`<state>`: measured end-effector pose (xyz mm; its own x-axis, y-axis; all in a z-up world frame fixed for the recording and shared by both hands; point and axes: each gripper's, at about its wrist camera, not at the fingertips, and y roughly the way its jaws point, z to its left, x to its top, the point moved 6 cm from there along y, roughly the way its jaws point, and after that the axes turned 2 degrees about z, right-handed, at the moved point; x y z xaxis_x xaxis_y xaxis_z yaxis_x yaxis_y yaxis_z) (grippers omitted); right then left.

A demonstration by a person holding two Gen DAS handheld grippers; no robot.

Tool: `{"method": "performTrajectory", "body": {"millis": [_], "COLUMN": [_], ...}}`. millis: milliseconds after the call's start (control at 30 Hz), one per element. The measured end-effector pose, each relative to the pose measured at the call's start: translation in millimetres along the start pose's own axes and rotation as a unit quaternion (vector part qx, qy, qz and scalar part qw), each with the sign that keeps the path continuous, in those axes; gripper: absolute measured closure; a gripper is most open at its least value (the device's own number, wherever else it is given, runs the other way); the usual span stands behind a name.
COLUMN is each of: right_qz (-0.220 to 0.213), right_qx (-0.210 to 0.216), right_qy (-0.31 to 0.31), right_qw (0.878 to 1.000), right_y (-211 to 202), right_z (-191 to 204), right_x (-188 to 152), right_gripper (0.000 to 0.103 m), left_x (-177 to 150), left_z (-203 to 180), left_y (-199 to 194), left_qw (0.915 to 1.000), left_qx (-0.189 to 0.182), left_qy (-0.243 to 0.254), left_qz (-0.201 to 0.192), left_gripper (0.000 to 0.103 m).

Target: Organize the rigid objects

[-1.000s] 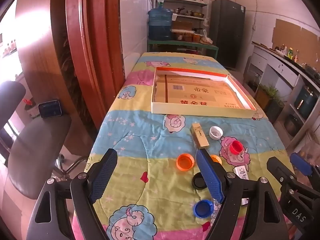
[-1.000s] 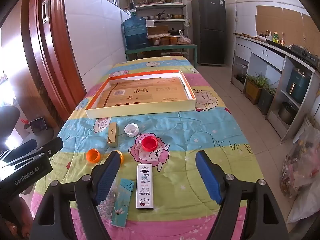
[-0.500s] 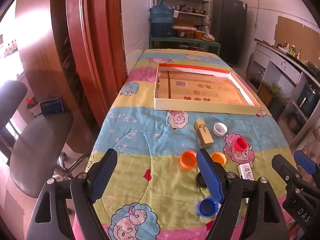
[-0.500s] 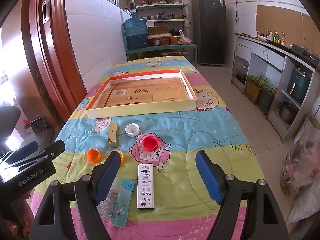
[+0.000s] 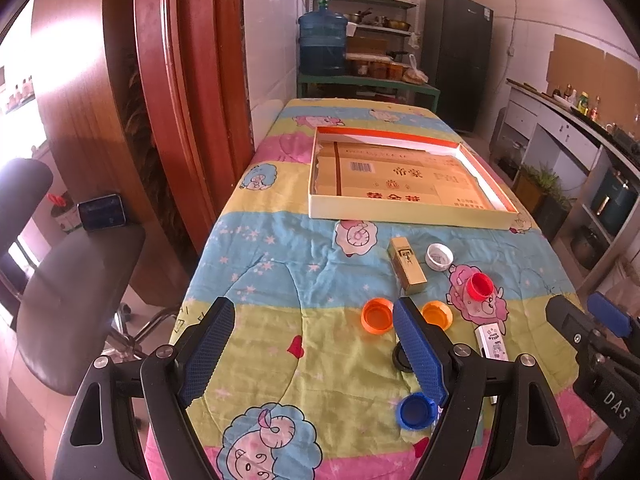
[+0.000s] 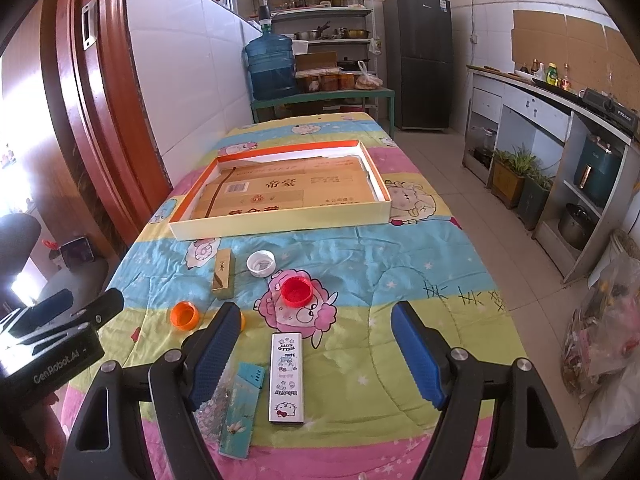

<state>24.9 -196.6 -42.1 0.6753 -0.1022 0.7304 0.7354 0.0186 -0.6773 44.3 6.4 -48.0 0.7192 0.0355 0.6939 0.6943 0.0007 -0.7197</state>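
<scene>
Your left gripper (image 5: 316, 354) hangs over the near end of the cartoon-print cloth (image 5: 280, 264), fingers spread wide and holding nothing. Your right gripper (image 6: 316, 354) does the same on its side, fingers apart and empty.

From the left wrist view, the shallow cardboard tray (image 5: 404, 212) lies at 12 o'clock, well beyond the loose items. Before it, at 1 o'clock, a gold box (image 5: 407, 266) lies beside a white cap (image 5: 439, 257), with a red cap (image 5: 480, 286) just past them to the right. Nearer, two orange caps sit either side of your right fingertip: one (image 5: 377, 315) to its left, the other (image 5: 437, 314) to its right. A black cap (image 5: 401, 360) is partly hidden behind that finger, and a blue cap (image 5: 416, 410) lies at 5 o'clock near the cloth's edge.

From the right wrist view, a white printed case (image 6: 286, 378) lies flat between your fingers at 6 o'clock, and a teal packet (image 6: 242, 412) lies just to its left (partly under your left finger). The red cap (image 6: 296, 291) sits at 12 o'clock, apart from the case.
</scene>
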Motion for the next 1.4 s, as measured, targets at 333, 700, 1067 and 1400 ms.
{"method": "performTrajectory", "body": {"millis": [333, 700, 1067, 1400], "right_qz": [0.004, 0.011, 0.014, 0.012], "right_qx": [-0.002, -0.004, -0.002, -0.002], "right_qy": [0.002, 0.004, 0.003, 0.002], "right_qw": [1.000, 1.000, 1.000, 1.000], "right_y": [3, 7, 8, 8], "right_z": [-4, -5, -4, -2], "right_x": [-2, -9, -9, -8], "right_gripper": [0.026, 0.026, 0.026, 0.026], "left_x": [-6, -10, -9, -9], "left_z": [-1, -2, -2, -3], "left_y": [6, 11, 12, 14], "left_qw": [1.0000, 0.9999, 0.9999, 0.9999], "left_qx": [-0.004, -0.008, -0.009, -0.007], "left_qy": [0.001, 0.002, 0.002, 0.002], "left_qz": [0.007, 0.012, 0.013, 0.011], "left_gripper": [0.021, 0.021, 0.021, 0.021]}}
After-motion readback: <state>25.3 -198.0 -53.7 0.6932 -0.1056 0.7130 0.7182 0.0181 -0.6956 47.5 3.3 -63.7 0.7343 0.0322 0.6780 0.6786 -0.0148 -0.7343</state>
